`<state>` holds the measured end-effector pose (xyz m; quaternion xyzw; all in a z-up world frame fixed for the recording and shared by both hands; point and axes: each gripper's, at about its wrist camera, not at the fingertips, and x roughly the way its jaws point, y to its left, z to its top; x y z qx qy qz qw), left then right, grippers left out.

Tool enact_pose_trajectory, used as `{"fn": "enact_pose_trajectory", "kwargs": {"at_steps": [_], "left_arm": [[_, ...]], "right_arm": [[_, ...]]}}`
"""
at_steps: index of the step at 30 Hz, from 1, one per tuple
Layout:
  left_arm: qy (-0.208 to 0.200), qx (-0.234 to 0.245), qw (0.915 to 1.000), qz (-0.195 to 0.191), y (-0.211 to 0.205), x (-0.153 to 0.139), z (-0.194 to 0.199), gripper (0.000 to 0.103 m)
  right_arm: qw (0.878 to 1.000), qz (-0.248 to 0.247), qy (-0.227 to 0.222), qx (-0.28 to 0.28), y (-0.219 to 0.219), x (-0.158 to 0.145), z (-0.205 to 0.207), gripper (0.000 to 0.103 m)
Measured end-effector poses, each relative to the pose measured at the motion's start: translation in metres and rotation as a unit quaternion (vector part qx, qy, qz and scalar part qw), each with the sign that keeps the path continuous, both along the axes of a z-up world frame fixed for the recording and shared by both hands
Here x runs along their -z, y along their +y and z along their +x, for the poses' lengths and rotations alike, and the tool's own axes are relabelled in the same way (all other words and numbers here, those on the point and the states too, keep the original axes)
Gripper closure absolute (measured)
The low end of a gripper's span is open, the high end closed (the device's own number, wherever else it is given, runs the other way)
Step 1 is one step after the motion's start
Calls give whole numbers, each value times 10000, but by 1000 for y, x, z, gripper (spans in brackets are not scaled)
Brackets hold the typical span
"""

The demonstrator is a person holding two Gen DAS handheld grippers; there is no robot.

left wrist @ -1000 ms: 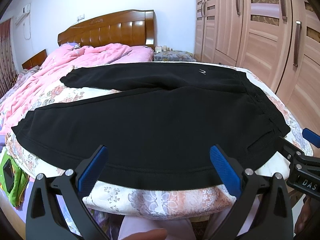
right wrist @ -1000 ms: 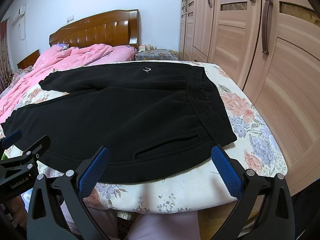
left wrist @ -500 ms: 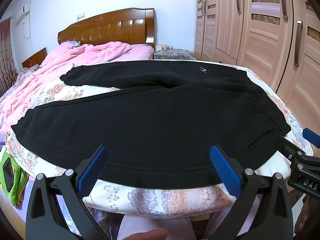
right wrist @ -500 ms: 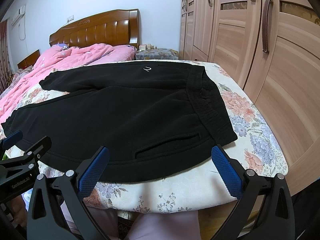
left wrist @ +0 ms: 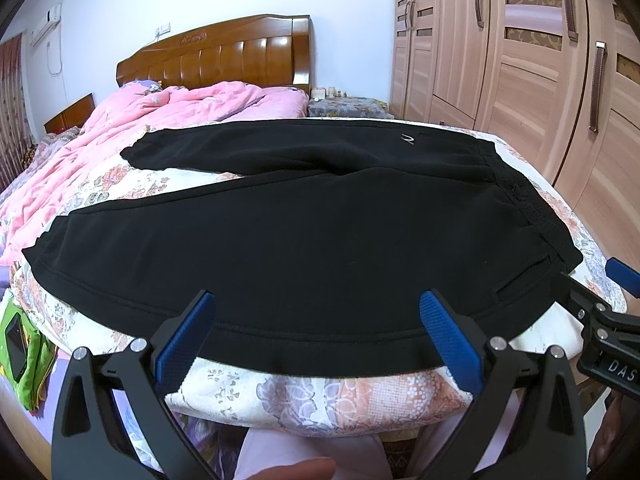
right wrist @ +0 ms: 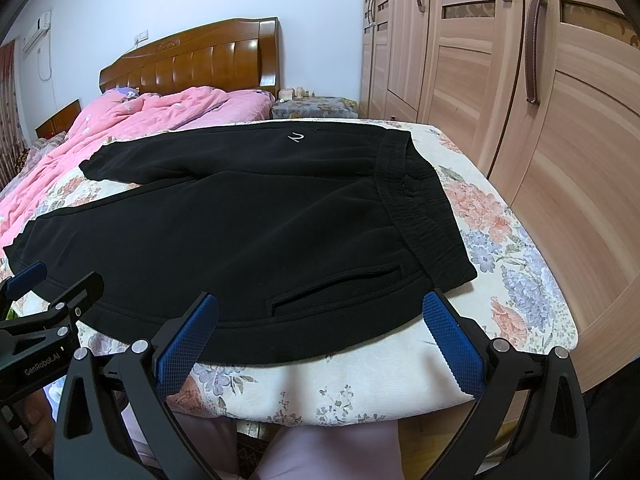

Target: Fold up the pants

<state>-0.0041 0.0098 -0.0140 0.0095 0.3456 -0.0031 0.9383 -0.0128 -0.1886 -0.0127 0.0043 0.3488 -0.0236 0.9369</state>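
Note:
Black pants point(left wrist: 304, 240) point(right wrist: 248, 224) lie spread flat across the foot of the bed, waistband point(right wrist: 416, 208) to the right, both legs running left, a small white logo point(right wrist: 296, 137) on the far leg. My left gripper point(left wrist: 316, 308) hovers open just short of the near leg's hem edge, nothing between its blue pads. My right gripper point(right wrist: 320, 312) is open too, close to the near edge by the slit pocket point(right wrist: 336, 284) and the waistband corner. Each gripper shows at the side of the other's view.
The floral bedsheet point(right wrist: 504, 248) covers the mattress; a pink quilt point(left wrist: 120, 136) is heaped at the left toward the wooden headboard point(left wrist: 224, 56). Wardrobe doors point(right wrist: 540, 100) stand close on the right. A green bag point(left wrist: 20, 356) lies low at the left. A person's legs show below.
Both grippers have edged slightly closer to the bed and lower; the pants have not moved and both stay open.

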Motion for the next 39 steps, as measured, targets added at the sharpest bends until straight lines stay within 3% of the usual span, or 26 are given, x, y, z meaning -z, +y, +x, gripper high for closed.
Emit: {"fn": "enact_pose_trajectory", "kwargs": {"at_steps": [11, 16, 20, 22, 26, 27, 30, 33, 37, 39], "left_arm": [[78, -24, 10000, -33, 2, 2, 3, 1], [325, 148, 9993, 148, 6, 2, 25, 1], [910, 864, 9899, 660, 6, -6, 78, 1], [989, 840, 9863, 1023, 8, -18, 115, 1], [902, 774, 9786, 1680, 14, -39, 192, 1], [1064, 883, 9770, 1621, 16, -41, 212, 1], [1612, 1083, 9775, 826, 30, -40, 285, 2], [1842, 1435, 9722, 144, 35, -34, 335, 2], [1377, 1668, 9756, -364, 41, -26, 396, 2], [1241, 1932, 9716, -569, 41, -23, 420, 2]], "right_arm": [[10000, 16, -9, -55, 0, -1, 2, 4], [9978, 141, 88, -649, -17, -14, 31, 4], [9938, 241, -13, -1081, -50, -36, 99, 4], [9928, 34, 63, -1194, -64, -43, 143, 4], [9874, 185, 556, -1471, -90, -42, 247, 4], [9869, 220, 641, -1464, -96, -40, 275, 4], [9834, 348, 897, -1537, -109, -28, 343, 4], [9783, 136, 1262, -1634, -115, -4, 402, 4], [9690, 166, 1497, -1958, -118, 18, 446, 4], [9631, 189, 1655, -2114, -118, 27, 460, 4]]}}
